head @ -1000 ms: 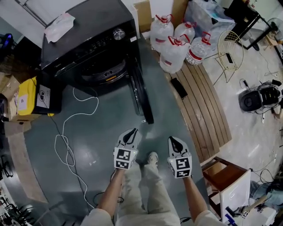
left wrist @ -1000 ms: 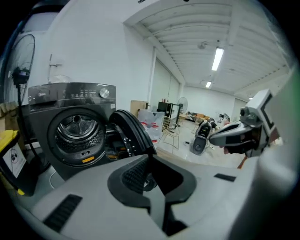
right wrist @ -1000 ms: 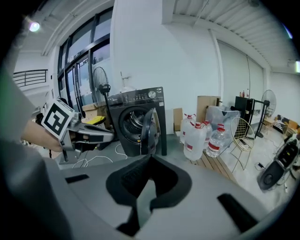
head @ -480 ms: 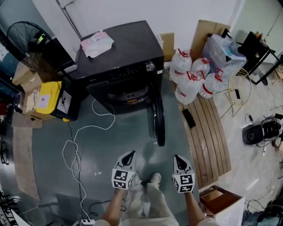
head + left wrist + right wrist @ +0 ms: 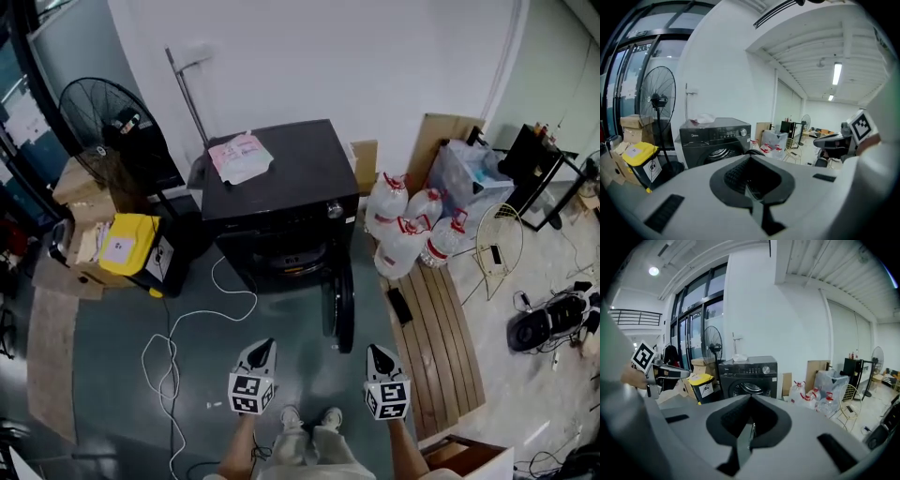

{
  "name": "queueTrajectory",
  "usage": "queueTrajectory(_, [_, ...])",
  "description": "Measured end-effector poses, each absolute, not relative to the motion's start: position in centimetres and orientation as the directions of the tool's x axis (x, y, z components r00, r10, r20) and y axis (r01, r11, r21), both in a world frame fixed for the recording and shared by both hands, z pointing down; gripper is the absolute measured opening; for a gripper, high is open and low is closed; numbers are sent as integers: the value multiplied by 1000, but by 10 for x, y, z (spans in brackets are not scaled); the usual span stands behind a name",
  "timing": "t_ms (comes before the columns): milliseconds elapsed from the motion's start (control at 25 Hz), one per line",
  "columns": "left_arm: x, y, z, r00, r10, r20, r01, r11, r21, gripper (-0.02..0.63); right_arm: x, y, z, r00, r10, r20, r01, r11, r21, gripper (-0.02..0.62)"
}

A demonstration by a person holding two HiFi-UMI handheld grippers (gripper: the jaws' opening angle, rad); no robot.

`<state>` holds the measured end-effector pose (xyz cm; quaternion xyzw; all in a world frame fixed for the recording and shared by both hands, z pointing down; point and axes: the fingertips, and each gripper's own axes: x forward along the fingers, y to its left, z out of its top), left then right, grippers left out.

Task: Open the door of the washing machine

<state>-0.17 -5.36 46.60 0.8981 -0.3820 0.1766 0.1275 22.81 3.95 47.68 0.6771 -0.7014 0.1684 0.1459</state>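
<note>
The black front-loading washing machine (image 5: 281,192) stands against the white wall. Its round door (image 5: 343,305) is swung open to the right, edge-on, and the drum opening (image 5: 281,251) is exposed. My left gripper (image 5: 265,346) and right gripper (image 5: 376,352) hover side by side over the floor in front of the machine, well short of it, touching nothing. Both are shut with nothing between the jaws. The left gripper view shows the shut left gripper (image 5: 751,165) and the machine (image 5: 715,140) beyond. The right gripper view shows the shut right gripper (image 5: 749,414) facing the machine (image 5: 749,376).
Large water bottles (image 5: 408,232) and a wooden slatted board (image 5: 441,328) lie right of the machine. A yellow bin (image 5: 127,244), boxes and a standing fan (image 5: 103,122) are on the left. A white cable (image 5: 178,328) loops across the floor. A pink-white cloth (image 5: 239,155) lies on the machine.
Head view and both grippers have risen and drawn back, so the machine looks smaller and farther off. Door stays open. Both grippers keep side by side.
</note>
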Motion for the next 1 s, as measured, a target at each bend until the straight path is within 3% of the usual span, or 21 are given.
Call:
queueTrajectory(480, [-33,-41,387,634,-694,340,-754,-652,76,8,224,54,382,-4,-939,343,-999,17,34,-2])
queueTrajectory(1000, [-39,-4,364,641,-705,305,-752,-656,65,8,231,93,363,39,-951,308,-998,-25,51,-2])
